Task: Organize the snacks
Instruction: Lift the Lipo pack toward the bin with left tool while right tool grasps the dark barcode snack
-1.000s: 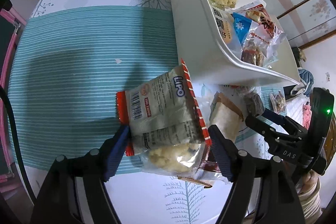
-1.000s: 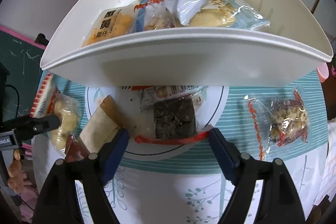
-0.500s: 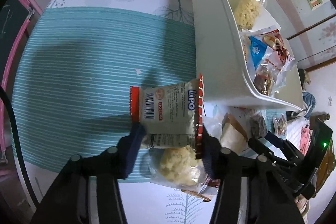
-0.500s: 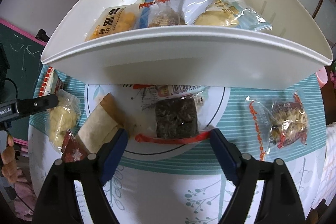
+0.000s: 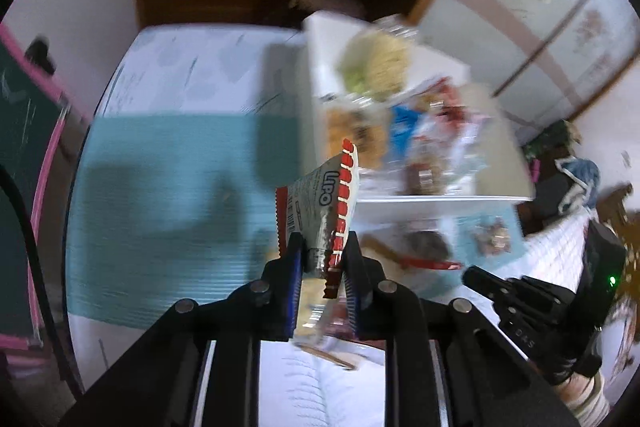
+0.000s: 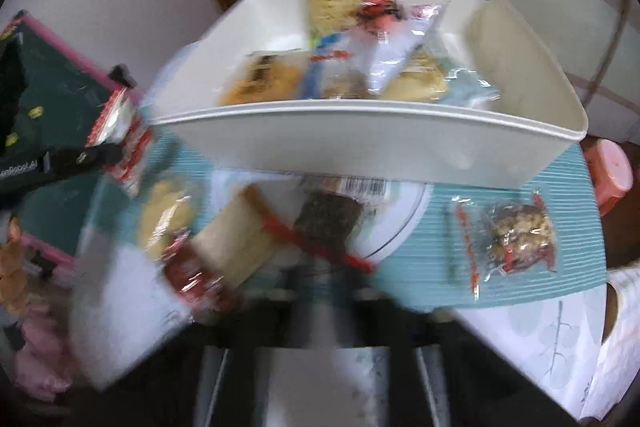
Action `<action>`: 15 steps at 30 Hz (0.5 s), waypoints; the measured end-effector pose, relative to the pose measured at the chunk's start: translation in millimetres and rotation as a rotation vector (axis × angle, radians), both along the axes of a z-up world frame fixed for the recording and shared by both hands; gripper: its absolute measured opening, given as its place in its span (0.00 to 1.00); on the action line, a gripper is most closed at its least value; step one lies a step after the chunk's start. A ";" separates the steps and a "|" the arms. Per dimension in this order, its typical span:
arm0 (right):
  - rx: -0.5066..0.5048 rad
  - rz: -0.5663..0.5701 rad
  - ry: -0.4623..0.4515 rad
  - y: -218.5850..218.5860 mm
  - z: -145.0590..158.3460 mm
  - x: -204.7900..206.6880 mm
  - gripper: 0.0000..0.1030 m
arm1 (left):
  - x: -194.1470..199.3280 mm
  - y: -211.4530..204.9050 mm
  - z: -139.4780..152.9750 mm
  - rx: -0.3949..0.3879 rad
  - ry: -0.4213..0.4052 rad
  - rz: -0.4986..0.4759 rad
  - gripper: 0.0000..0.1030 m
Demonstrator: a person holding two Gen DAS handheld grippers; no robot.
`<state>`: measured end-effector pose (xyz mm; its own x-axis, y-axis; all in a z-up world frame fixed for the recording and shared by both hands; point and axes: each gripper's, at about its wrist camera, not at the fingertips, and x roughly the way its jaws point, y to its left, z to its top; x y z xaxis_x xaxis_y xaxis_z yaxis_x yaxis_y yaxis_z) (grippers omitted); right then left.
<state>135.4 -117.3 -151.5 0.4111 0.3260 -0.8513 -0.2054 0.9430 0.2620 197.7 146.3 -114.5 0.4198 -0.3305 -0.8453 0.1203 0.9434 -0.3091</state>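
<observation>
My left gripper (image 5: 320, 259) is shut on a silver Lipo snack packet with red edges (image 5: 320, 203) and holds it up above the table, left of the white bin (image 5: 420, 205). The bin (image 6: 360, 139) holds several snack packs. In the right wrist view my right gripper (image 6: 326, 279) is blurred; its fingers look closed on the red edge of a dark brownie packet (image 6: 328, 219) lying in front of the bin. The left gripper with the Lipo packet (image 6: 120, 135) shows at the left.
Loose snacks lie in front of the bin: a tan packet (image 6: 236, 243), a pale puffed snack bag (image 6: 168, 219), a small red packet (image 6: 192, 279), and a nut mix bag (image 6: 516, 239) at the right. A teal striped tablecloth (image 5: 160, 211) covers the table.
My left gripper has closed on the Lipo packet and lifted it off the table. My right gripper has moved in and its fingers have come together at the brownie packet's red edge.
</observation>
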 end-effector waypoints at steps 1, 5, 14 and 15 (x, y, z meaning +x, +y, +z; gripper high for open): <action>-0.011 0.003 -0.034 -1.3 10.5 -5.5 0.00 | -5.1 -7.6 14.2 0.006 -0.038 -0.026 0.16; -0.030 0.022 -0.102 -9.3 33.9 -14.2 0.00 | -17.0 -26.2 52.8 -0.003 -0.122 -0.084 0.16; 0.089 -0.111 0.102 -21.0 -9.1 27.9 0.48 | -9.6 -61.5 80.9 -0.018 -0.150 -0.138 0.16; 0.096 -0.138 0.119 -21.7 -13.7 33.3 0.48 | -8.3 -63.4 80.4 -0.023 -0.147 -0.137 0.16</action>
